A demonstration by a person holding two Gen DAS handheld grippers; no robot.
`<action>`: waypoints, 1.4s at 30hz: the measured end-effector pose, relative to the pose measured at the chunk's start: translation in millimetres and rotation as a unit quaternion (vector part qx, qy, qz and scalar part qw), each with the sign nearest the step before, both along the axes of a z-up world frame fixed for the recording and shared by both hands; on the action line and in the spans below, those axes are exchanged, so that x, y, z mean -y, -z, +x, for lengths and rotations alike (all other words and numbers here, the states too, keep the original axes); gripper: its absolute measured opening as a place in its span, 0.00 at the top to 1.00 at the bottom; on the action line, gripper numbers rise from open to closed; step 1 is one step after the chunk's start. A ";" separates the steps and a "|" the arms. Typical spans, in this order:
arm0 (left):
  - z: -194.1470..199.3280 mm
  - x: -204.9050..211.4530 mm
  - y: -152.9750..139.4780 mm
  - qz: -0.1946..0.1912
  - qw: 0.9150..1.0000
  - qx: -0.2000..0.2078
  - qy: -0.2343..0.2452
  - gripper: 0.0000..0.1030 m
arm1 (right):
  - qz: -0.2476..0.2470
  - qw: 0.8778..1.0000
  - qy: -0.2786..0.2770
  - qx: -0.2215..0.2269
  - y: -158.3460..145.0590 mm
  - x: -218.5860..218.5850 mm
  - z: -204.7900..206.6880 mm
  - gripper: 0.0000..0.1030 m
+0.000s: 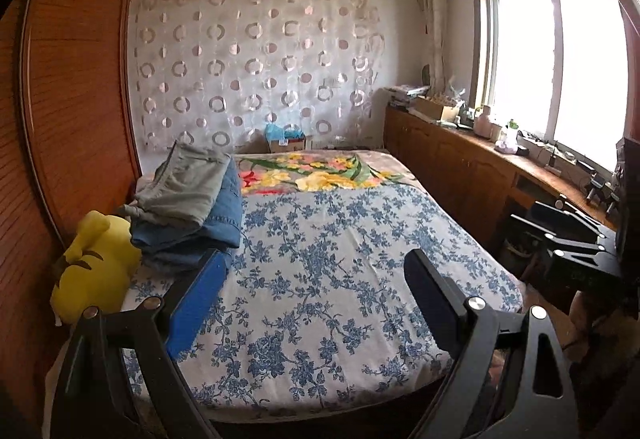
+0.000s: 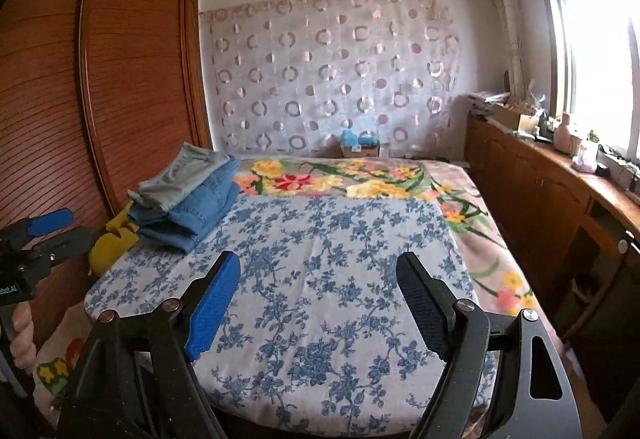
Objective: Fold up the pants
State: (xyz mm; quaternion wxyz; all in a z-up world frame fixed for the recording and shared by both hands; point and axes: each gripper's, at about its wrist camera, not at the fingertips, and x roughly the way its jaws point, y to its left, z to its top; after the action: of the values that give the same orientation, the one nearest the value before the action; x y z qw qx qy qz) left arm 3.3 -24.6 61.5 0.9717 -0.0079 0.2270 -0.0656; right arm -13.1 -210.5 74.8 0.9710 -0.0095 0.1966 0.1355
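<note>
Two claws hang wide with nothing in them: left claw [image 1: 316,259], right claw [image 2: 318,263]. Folded pants [image 1: 188,199] sit stacked at the far left of the bed [image 1: 340,239]. A careless grab could tip the stack. Only the right view shows a hand [image 2: 20,335].

The left gripper [image 1: 316,287] points slightly downward with its jaws spread wide and nothing between them. The right gripper [image 2: 318,291] points the same way, also wide apart and empty. In the right wrist view, the left gripper shows at the far left edge, gripped from below by a bare hand [image 2: 18,335].
</note>
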 end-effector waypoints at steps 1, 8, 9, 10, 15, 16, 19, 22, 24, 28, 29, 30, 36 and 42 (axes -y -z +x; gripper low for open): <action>-3.0 0.2 -2.1 0.000 1.000 0.004 -0.001 0.11 | -0.001 1.000 0.000 0.002 0.0 0.0 -1.6 0.21; -9.6 -2.5 -6.7 -0.002 1.000 0.012 -0.006 0.11 | 0.006 1.000 -0.004 0.010 6.2 3.2 -4.0 0.21; -10.1 -2.8 -6.7 -0.002 1.000 0.012 -0.007 0.11 | 0.005 1.000 -0.004 0.010 7.3 3.5 -3.7 0.21; -9.6 -2.7 -6.7 -0.002 1.000 0.012 -0.006 0.11 | 0.006 1.000 -0.006 0.010 8.9 4.2 -2.6 0.21; -9.5 -4.2 -4.7 -0.002 1.000 0.008 -0.008 0.11 | 0.005 1.000 -0.007 0.010 9.7 5.7 -1.5 0.21; -9.1 -3.8 -3.7 -0.002 1.000 0.006 -0.009 0.11 | 0.005 1.000 -0.007 0.010 9.8 5.9 -1.6 0.21; -8.5 -3.7 -1.4 -0.002 1.000 0.004 -0.010 0.11 | 0.005 1.000 -0.009 0.009 8.6 5.8 1.2 0.21; -6.7 -2.8 -1.1 -0.001 1.000 0.002 -0.012 0.11 | 0.005 1.000 -0.010 0.011 8.7 5.5 0.5 0.21; -5.6 -1.6 -1.5 -0.001 1.000 0.002 -0.013 0.11 | 0.004 1.000 -0.011 0.012 8.7 6.9 -0.2 0.21; -5.6 -1.8 -1.6 -0.001 1.000 0.002 -0.012 0.11 | 0.004 1.000 -0.011 0.012 8.8 7.4 0.1 0.21; -5.5 -1.8 -1.6 -0.001 1.000 0.002 -0.012 0.11 | 0.005 1.000 -0.011 0.012 8.6 8.3 0.6 0.21; -5.5 -1.7 -1.6 -0.001 1.000 0.002 -0.012 0.11 | 0.005 1.000 -0.011 0.012 9.0 7.2 0.0 0.21; -5.5 -1.7 -1.7 -0.001 1.000 0.002 -0.012 0.11 | 0.004 1.000 -0.012 0.014 9.5 7.4 -0.4 0.21; -5.4 -1.8 -1.7 -0.001 1.000 0.002 -0.012 0.11 | 0.003 1.000 -0.013 0.015 10.1 8.3 0.5 0.21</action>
State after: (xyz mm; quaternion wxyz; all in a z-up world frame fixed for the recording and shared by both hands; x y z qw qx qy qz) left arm -2.1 -22.8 63.2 0.9728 -0.0117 0.2250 -0.0540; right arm -12.6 -218.8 64.7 0.9721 -0.0108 0.1814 0.1481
